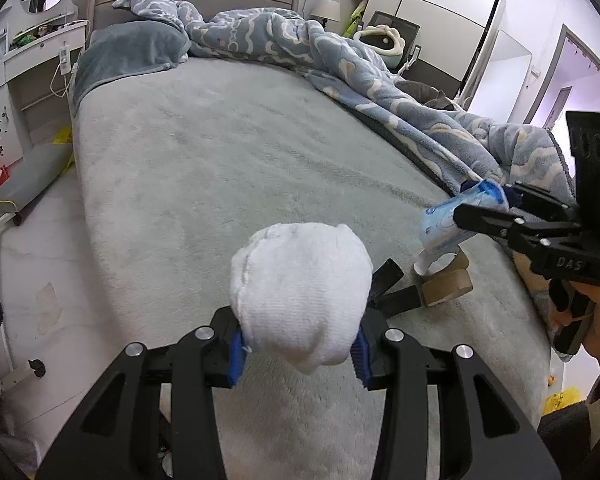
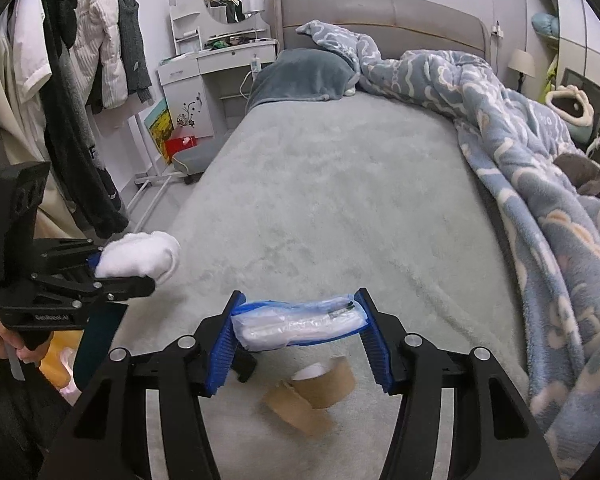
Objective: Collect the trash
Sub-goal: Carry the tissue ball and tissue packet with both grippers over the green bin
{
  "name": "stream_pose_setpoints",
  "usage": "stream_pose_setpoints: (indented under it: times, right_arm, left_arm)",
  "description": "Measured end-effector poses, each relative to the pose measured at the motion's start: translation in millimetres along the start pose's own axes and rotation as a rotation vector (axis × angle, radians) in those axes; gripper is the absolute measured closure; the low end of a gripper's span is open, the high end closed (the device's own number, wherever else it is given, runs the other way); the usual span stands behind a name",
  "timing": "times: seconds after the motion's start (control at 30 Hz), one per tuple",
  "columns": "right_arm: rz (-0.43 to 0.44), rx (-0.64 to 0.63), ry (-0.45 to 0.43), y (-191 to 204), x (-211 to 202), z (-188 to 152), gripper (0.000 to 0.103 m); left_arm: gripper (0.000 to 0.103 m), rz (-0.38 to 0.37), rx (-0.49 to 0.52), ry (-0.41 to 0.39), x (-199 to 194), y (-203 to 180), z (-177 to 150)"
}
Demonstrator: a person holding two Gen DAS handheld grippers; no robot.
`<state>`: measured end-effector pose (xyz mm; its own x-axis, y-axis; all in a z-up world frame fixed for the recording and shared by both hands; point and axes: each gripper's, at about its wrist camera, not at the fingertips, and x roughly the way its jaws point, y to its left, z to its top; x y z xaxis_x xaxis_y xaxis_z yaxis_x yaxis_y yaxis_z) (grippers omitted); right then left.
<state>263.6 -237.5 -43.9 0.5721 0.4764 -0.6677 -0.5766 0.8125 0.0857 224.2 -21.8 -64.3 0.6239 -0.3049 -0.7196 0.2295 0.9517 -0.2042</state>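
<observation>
My left gripper is shut on a white balled-up sock, which is held above the grey bed. From the right wrist view the same gripper and sock show at the left. My right gripper is shut on a blue-and-white plastic tissue packet, its blue pads pressing on both ends. In the left wrist view that gripper holds the packet at the right. Beneath the packet, brown cardboard rolls and a black object lie on the bed.
A rumpled blue patterned blanket covers the bed's right side, and a grey pillow lies at its head. Clothes hang on a rack at the left beside a white dresser. Pale floor runs along the bed's left edge.
</observation>
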Motion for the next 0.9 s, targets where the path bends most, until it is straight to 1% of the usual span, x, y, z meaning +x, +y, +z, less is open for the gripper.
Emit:
stream_pose_setpoints:
  times: [0.2, 0.43, 0.5, 0.6, 0.7, 0.73, 0.8, 0.9]
  right_arm:
    - [-0.004, -0.003, 0.009, 22.1, -7.9, 3.8, 0.046]
    - [0.032, 0.009, -0.001, 53.7, -17.8, 3.6, 0.046]
    - [0.036, 0.006, 0.007, 62.6, -17.9, 0.6, 0.046]
    - [0.039, 0.007, 0.012, 74.8, -18.7, -2.9, 0.046]
    - [0.037, 0.007, 0.021, 85.0, -18.8, -6.1, 0.046]
    - [0.036, 0.006, 0.022, 89.1, -19.6, -7.7, 0.046]
    - [0.043, 0.01, 0.021, 95.9, -21.6, -10.2, 0.046]
    - [0.055, 0.014, 0.022, 109.2, -24.4, -15.7, 0.046]
  left_arm:
    - [0.058, 0.028, -0.01, 0.005, -12.8, 3.5, -3.1]
    - [0.058, 0.062, -0.036, 0.023, -30.2, 13.8, -14.0]
    - [0.058, 0.067, -0.062, 0.021, -37.0, 19.8, -18.4]
    - [0.058, 0.069, -0.114, 0.021, -44.7, 29.0, -29.8]
    - [0.058, 0.1, -0.119, 0.053, -44.6, 34.1, -45.0]
    - [0.058, 0.1, -0.125, 0.057, -44.4, 36.5, -48.6]
    - [0.058, 0.086, -0.168, 0.059, -46.3, 47.0, -59.0]
    - [0.058, 0.11, -0.196, 0.071, -47.5, 57.7, -72.7]
